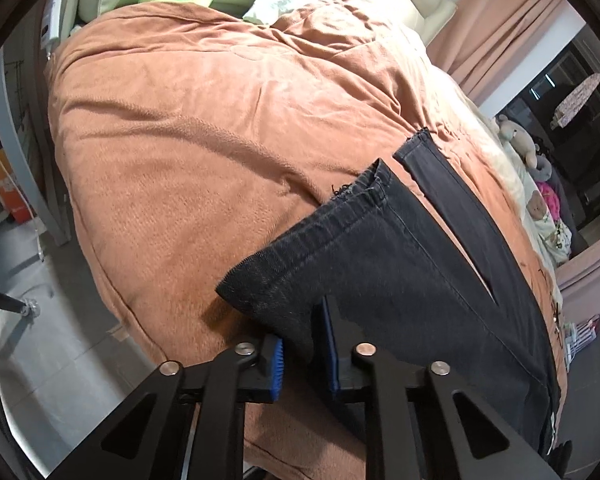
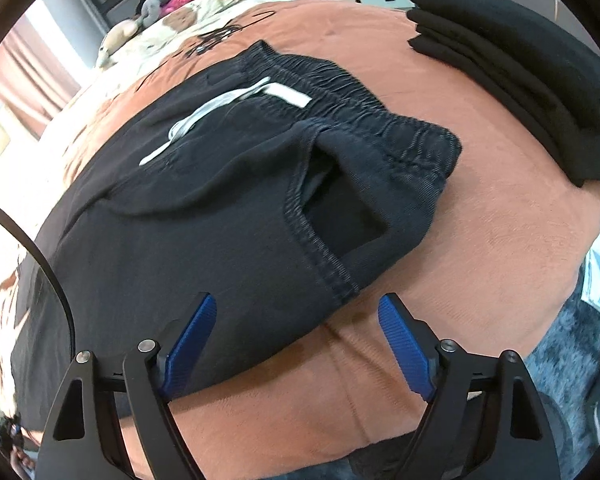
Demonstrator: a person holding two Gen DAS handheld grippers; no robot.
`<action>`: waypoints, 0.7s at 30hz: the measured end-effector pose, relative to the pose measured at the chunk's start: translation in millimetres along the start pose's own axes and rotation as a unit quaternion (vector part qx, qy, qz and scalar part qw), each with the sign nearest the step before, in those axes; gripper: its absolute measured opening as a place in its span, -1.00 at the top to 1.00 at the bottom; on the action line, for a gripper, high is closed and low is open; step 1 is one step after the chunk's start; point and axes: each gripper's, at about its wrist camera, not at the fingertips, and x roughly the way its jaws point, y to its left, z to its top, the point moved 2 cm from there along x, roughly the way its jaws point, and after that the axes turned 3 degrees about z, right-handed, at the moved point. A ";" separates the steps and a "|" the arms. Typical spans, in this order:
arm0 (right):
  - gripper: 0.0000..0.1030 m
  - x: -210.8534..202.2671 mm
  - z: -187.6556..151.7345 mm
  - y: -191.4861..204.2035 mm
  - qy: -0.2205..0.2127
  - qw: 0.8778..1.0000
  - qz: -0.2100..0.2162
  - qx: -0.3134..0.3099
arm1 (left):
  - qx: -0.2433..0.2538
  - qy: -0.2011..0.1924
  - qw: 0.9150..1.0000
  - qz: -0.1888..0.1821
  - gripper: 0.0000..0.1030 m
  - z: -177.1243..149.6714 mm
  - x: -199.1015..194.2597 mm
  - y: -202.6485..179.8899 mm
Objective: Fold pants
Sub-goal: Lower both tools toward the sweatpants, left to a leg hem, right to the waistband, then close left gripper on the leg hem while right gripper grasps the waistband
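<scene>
Now we see our left tool [image 1: 302, 354] pinching the hem of one leg of the black pants [image 1: 384, 256], which lie on the orange blanket [image 1: 188, 128] on the bed. Only our right view shows the stretchy waistband [image 2: 364, 116], an open pocket [image 2: 340, 216] and a stack of folded black clothes [image 2: 512, 64]. Our right tool [image 2: 298, 344] stands wide over the pants' edge.

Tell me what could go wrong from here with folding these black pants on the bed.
1. The left tongs pinch only the hem corner of one leg of the black pants; the cloth could slip out when lifted.
2. The right tongs are open over the pants' edge near the gaping pocket; closing there might catch one layer or the orange blanket too.
3. The white drawstring lies loose and could bunch inside the fold.
</scene>
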 end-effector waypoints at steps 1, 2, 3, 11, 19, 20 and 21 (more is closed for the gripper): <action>-0.59 2.0 1.3 -3.9 0.001 1.000 0.002 0.007 | 0.003 -0.001 1.000 0.004 0.74 0.8 0.9 -1.2; -0.58 3.8 2.5 -6.3 0.002 1.000 0.003 0.012 | 0.005 -0.001 1.000 0.008 0.76 1.3 1.4 -2.3; -0.53 6.1 4.2 -9.6 0.004 1.000 0.006 0.020 | 0.005 -0.002 1.000 0.011 0.77 1.8 1.8 -2.8; -0.45 8.8 17.7 -43.4 -0.009 0.997 0.019 0.076 | 0.012 -0.015 1.000 0.023 0.88 8.9 -3.3 -9.9; -0.24 15.8 36.4 -80.0 -0.029 0.985 0.079 0.150 | 0.015 -0.018 0.999 0.024 0.92 15.2 -4.7 -14.0; -0.24 15.8 38.6 -83.9 -0.034 0.982 0.094 0.159 | 0.013 -0.019 0.999 0.022 0.92 15.3 -5.9 -13.8; -0.24 16.3 40.2 -86.6 -0.037 0.980 0.105 0.165 | 0.011 -0.019 1.000 0.020 0.92 15.8 -6.7 -13.7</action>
